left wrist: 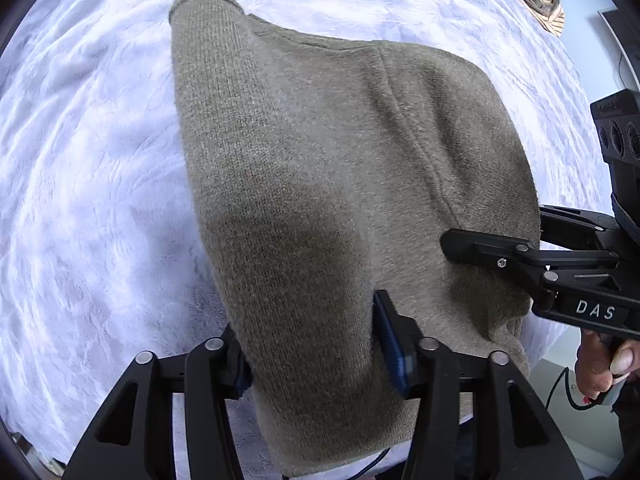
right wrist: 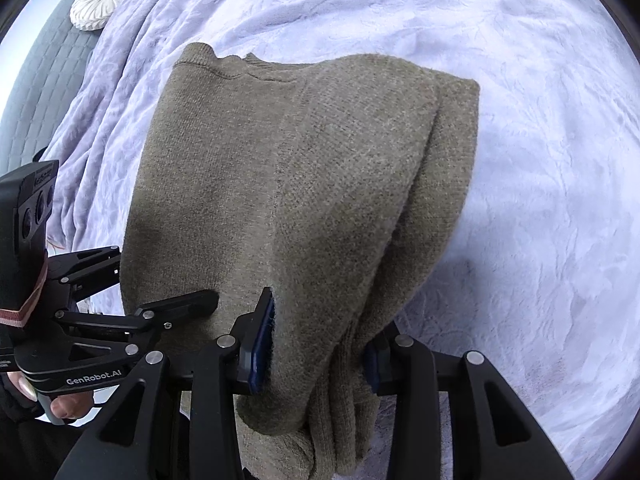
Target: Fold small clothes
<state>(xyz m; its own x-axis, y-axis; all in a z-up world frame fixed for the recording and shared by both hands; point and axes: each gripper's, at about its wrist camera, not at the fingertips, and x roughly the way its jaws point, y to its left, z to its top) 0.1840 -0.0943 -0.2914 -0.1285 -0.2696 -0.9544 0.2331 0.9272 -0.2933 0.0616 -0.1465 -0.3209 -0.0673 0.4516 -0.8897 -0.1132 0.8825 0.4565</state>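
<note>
A pale lilac plush blanket covers the bed, round white cushion beside it.

bright daylight, strong fisheye warping

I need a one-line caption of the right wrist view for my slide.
Right gripper clamps the near edge of an olive knit sweater over a pale blanket; left gripper alongside.
</note>
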